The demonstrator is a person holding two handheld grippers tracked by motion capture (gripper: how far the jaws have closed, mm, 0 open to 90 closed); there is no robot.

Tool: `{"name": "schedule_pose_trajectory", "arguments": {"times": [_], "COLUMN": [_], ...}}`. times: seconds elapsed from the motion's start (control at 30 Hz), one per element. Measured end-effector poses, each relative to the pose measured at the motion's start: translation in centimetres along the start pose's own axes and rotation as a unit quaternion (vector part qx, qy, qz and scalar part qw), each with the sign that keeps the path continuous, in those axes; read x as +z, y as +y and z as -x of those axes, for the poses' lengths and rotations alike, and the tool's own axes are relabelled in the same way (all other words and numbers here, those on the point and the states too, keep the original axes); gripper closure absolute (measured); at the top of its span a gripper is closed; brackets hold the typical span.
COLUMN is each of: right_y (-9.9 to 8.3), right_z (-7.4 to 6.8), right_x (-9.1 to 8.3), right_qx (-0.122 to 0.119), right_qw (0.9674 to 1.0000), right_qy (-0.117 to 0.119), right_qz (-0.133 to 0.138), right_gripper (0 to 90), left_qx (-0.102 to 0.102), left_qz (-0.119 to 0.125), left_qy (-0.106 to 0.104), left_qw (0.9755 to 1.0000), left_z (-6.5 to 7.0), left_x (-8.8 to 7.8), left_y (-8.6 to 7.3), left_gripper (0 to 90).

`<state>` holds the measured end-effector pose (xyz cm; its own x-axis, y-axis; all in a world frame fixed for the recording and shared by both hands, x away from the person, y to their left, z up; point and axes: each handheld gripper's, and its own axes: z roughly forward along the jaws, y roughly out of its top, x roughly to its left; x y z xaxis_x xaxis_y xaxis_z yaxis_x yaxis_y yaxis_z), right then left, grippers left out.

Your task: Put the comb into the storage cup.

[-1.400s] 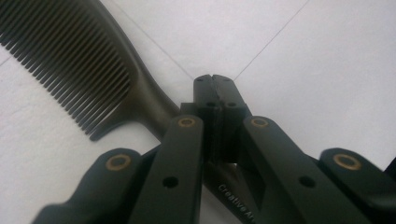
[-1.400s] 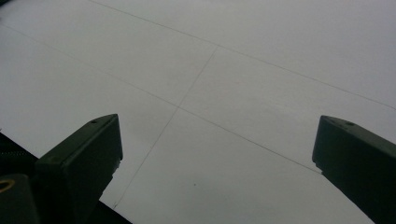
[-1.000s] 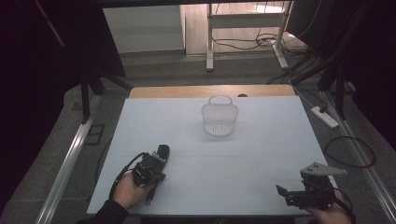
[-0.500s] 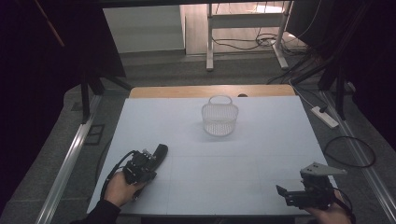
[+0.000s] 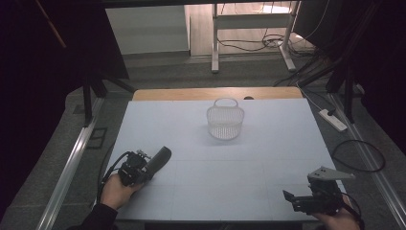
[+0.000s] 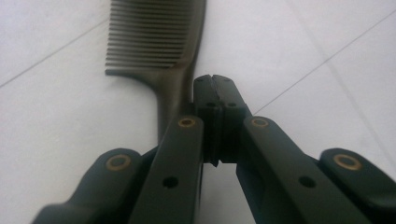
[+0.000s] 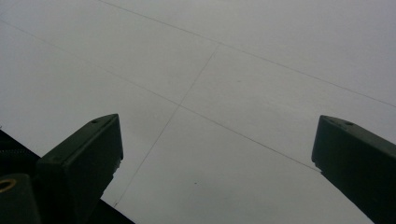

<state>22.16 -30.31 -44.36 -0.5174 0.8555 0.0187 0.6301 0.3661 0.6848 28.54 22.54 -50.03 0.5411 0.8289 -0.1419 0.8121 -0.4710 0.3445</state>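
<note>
The left gripper [image 6: 215, 80] has its jaws pressed together; the dark comb [image 6: 161, 51] lies just beside them at 11 o'clock, perhaps touching. The right gripper [image 7: 217, 149] is spread wide over the table [image 5: 268, 143]. The basket [image 5: 225, 122] stands well apart.

The right gripper [image 7: 217, 154] looks down along its own two black jaws, which stand wide apart with nothing between them. One jaw rises from the lower left of the frame, its blunt squared tip ending a little left of centre; a brass-coloured ring shows on its body at the far left edge. The other jaw enters from the lower right corner, and its flat end faces inward. Behind them lies the pale grey table surface [image 7: 243, 70]. Thin seam lines cross it: one runs from the upper left down to the right edge, another slants from the left toward the lower right, and a third drops from the upper centre toward the lower left, crossing them.
</note>
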Motion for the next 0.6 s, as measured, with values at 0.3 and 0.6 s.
{"name": "schedule_pose_trajectory", "arguments": {"times": [0.3, 0.6], "right_y": [0.0, 0.0], "right_z": [0.0, 0.0], "right_x": [0.0, 0.0], "right_qx": [0.000, 0.000], "right_qw": [1.0000, 1.0000], "right_qy": [0.001, 0.002], "right_qz": [-0.002, -0.002], "right_gripper": [2.7, 2.7], "left_qx": [-0.007, -0.006], "left_qz": [0.045, 0.058], "left_qy": [-0.011, 0.002], "left_qw": [0.9989, 0.9983], "left_z": [0.8, 0.4], "left_x": [-1.5, -2.1], "left_y": [0.3, 0.2], "left_gripper": [79.2, 60.9]}}
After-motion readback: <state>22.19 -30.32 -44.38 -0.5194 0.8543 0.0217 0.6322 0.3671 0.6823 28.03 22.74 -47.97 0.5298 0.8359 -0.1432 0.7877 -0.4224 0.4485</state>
